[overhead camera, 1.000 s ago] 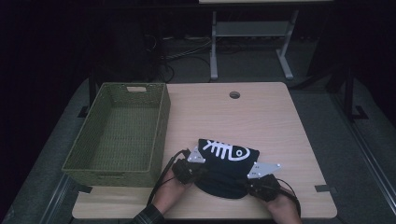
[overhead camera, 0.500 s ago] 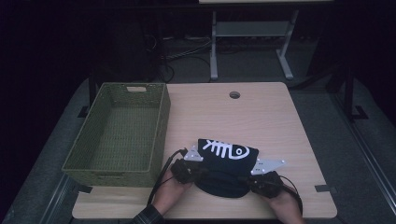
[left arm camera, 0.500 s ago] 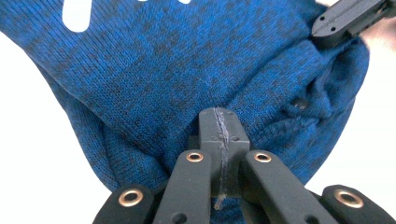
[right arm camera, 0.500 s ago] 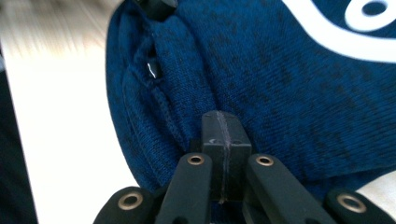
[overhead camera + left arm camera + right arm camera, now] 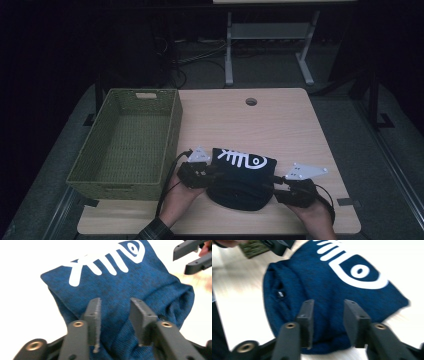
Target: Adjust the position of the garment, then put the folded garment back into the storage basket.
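Note:
A folded dark blue shirt (image 5: 240, 172) with a white fish-skeleton print lies on the table's near half. My left gripper (image 5: 214, 176) is at the shirt's left edge and my right gripper (image 5: 274, 184) at its right edge, each held in a hand. In the left gripper view the left gripper (image 5: 115, 302) is open, its jaws over the shirt (image 5: 120, 282), with the right gripper (image 5: 192, 255) beyond. In the right gripper view the right gripper (image 5: 328, 303) is open over the rolled near edge of the shirt (image 5: 324, 277).
A green woven basket (image 5: 172, 130) stands empty at the table's left side, close to the left gripper. The wooden table (image 5: 280, 125) has a round cable hole (image 5: 251, 101) near its far edge. Desk legs and cables stand on the dark floor behind.
Both grippers have drifted slightly outward along the shirt's near edge, the right one more. The shirt has stayed where it was.

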A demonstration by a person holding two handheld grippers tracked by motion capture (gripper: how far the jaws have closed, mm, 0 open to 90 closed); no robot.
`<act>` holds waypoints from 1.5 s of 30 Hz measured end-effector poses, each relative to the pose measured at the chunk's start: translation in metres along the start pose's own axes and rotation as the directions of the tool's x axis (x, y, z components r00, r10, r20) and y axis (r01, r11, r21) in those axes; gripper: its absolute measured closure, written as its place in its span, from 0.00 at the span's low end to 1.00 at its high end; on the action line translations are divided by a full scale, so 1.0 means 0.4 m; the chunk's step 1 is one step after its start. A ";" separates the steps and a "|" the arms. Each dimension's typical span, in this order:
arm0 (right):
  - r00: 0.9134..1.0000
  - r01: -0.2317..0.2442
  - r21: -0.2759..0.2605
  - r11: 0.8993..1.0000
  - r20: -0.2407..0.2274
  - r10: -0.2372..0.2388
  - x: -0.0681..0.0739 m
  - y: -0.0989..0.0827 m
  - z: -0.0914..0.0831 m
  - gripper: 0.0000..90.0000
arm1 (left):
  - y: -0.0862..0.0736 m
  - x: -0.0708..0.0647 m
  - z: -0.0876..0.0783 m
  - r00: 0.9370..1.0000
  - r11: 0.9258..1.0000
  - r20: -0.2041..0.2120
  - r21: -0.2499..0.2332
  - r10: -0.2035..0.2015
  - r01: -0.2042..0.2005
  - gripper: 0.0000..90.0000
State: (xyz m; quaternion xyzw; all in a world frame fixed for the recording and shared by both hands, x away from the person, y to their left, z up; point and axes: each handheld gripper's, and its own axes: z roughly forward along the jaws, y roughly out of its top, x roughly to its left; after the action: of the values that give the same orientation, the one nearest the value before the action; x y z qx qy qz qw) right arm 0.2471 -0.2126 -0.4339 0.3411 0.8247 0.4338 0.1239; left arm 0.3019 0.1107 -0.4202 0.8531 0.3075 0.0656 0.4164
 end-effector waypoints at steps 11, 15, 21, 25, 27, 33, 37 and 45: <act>0.987 -0.088 0.018 0.996 0.139 0.085 -0.054 -0.054 -0.034 0.27 | 0.019 0.031 0.016 0.999 0.999 -0.017 -0.011 -0.044 0.044 0.30; 0.974 -0.116 0.043 0.992 0.199 0.105 -0.081 -0.090 -0.037 0.18 | 0.017 0.055 0.039 0.996 0.998 -0.053 0.002 -0.068 0.068 0.20; 0.957 -0.159 0.079 0.984 0.256 0.134 -0.119 -0.124 -0.024 0.15 | 0.011 0.070 0.054 0.994 0.996 -0.065 0.009 -0.083 0.084 0.17; 0.947 -0.188 0.095 0.978 0.283 0.154 -0.139 -0.138 -0.013 0.12 | -0.001 0.079 0.073 0.994 0.995 -0.063 0.033 -0.092 0.094 0.16; 0.945 -0.176 0.091 0.980 0.293 0.143 -0.139 -0.141 -0.012 0.11 | -0.008 0.083 0.083 0.993 0.994 -0.057 0.037 -0.104 0.106 0.16; 0.947 -0.172 0.090 0.981 0.288 0.139 -0.139 -0.143 -0.010 0.10 | -0.022 0.088 0.107 0.994 0.992 -0.054 0.073 -0.100 0.104 0.16; 0.948 -0.171 0.091 0.981 0.287 0.139 -0.139 -0.143 -0.010 0.10 | -0.034 0.084 0.126 0.993 0.991 -0.059 0.087 -0.097 0.102 0.16; 0.947 -0.173 0.090 0.981 0.288 0.141 -0.139 -0.143 -0.010 0.10 | -0.032 0.071 0.125 0.996 0.992 -0.034 0.093 -0.077 0.079 0.40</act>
State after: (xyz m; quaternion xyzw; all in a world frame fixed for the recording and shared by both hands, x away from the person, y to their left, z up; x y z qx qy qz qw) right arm 0.2600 -0.2746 -0.4823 0.4701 0.7925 0.3419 0.1847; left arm 0.3370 0.0997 -0.4660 0.8581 0.3496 0.0475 0.3731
